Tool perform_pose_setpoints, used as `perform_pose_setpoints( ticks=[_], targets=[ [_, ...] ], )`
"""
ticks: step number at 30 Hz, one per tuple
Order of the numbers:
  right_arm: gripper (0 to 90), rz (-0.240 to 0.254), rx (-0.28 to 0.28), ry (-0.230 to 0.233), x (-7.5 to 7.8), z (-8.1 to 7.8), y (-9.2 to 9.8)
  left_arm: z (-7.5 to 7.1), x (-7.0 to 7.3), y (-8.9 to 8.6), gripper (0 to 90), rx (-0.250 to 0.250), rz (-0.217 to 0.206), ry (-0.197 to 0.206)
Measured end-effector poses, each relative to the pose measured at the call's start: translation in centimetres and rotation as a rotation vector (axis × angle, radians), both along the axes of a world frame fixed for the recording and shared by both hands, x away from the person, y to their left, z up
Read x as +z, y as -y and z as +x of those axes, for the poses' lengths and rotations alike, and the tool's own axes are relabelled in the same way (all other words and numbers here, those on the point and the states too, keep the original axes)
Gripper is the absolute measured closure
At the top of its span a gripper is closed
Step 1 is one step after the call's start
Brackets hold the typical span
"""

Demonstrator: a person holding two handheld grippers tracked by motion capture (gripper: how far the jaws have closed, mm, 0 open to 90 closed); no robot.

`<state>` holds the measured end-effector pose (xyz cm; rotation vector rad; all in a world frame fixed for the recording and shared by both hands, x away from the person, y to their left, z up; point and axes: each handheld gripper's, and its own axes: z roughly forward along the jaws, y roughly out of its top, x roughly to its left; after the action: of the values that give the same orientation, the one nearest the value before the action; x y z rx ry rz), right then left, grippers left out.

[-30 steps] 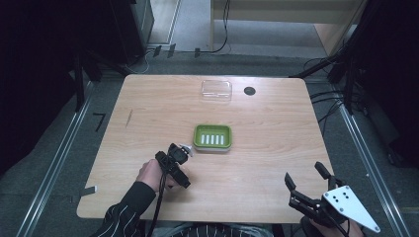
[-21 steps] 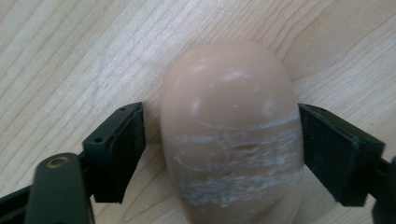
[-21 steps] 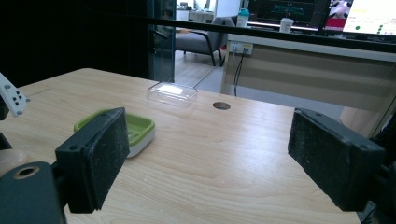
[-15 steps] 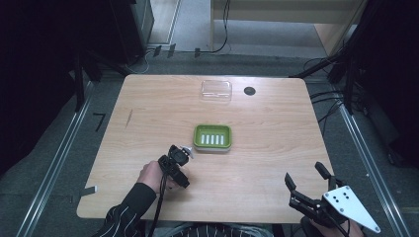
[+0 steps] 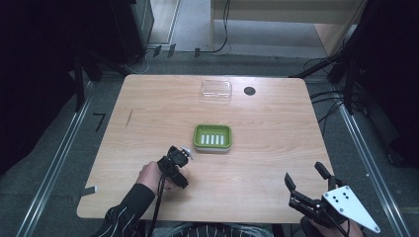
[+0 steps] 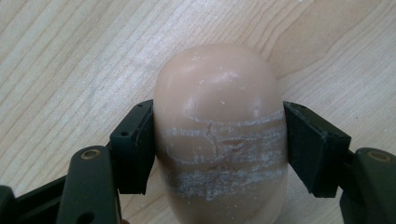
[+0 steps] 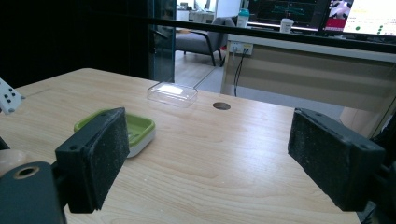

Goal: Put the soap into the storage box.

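The wooden table [image 5: 148,123] holds a green soap dish [image 5: 212,137] at its middle. At seven o'clock from it, the left gripper [image 5: 184,157] has just squeezed onto the tan soap bar [image 6: 219,135]. The right gripper [image 5: 309,181] is spread wide.

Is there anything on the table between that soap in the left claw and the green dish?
Nothing visible. The left gripper is shut on the soap bar, and the wood between it and the green soap dish is bare. The clear lid lies beyond the dish.
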<state>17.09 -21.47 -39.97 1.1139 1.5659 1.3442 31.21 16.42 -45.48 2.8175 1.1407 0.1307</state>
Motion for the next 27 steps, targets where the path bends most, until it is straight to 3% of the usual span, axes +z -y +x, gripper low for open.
perform_pose_setpoints(
  ticks=[17,27],
  targets=[
    [13.2,-0.001,-0.001,0.000,0.0,0.0,0.0,-0.2,0.9,-0.5,32.3,-0.087,0.008,0.016],
    [13.2,-0.001,-0.002,-0.001,0.0,0.0,0.0,0.3,1.5,0.6,32.3,-0.142,0.006,0.036]
  ],
)
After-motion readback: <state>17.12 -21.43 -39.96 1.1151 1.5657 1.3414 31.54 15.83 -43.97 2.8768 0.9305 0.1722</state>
